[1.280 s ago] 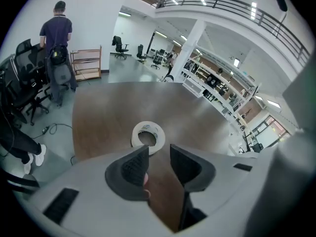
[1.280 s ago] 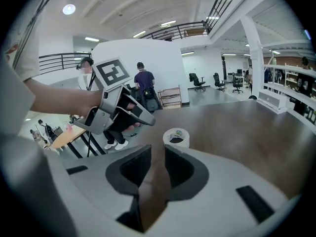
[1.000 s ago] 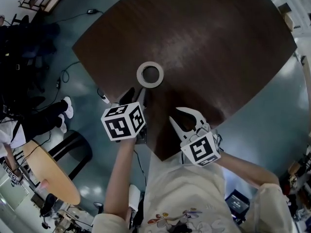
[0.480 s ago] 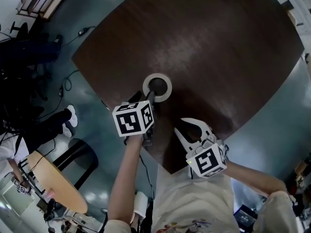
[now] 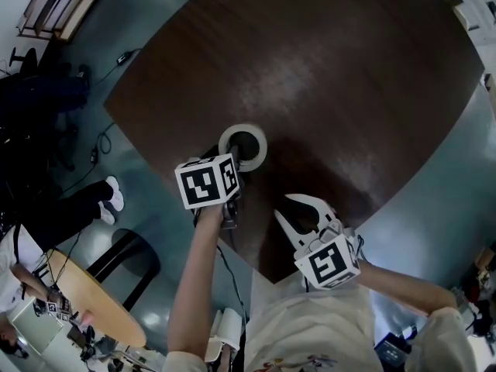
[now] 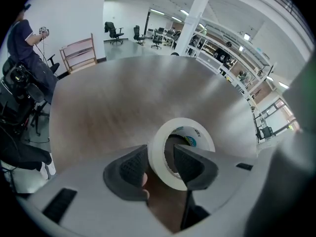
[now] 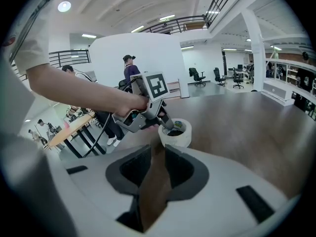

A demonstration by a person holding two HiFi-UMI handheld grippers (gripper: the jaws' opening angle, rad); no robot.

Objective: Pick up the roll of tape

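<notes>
A white roll of tape (image 5: 261, 147) lies flat on the dark brown table (image 5: 333, 76), near its front left edge. My left gripper (image 5: 235, 161) points steeply down at it and stands open. Its jaws straddle the roll's near wall (image 6: 160, 164), one inside the hole and one outside, with a little room on the outer side. In the right gripper view the roll (image 7: 178, 138) shows with the left gripper (image 7: 168, 125) dipped into it. My right gripper (image 5: 298, 208) hovers open over the table's front corner with nothing between its fingers, a hand's width right of the roll.
The table's edge runs close behind both grippers, with grey-blue floor below. A round light-wood table (image 5: 101, 316) and a black chair (image 5: 132, 254) stand at the lower left, with people (image 5: 31, 208) and floor cables (image 5: 105, 138) beyond. Desks and office chairs (image 6: 114, 32) fill the far room.
My left gripper has come down and forward onto the roll, so that one jaw now sits in its hole. The right gripper has sunk slightly and stays open.
</notes>
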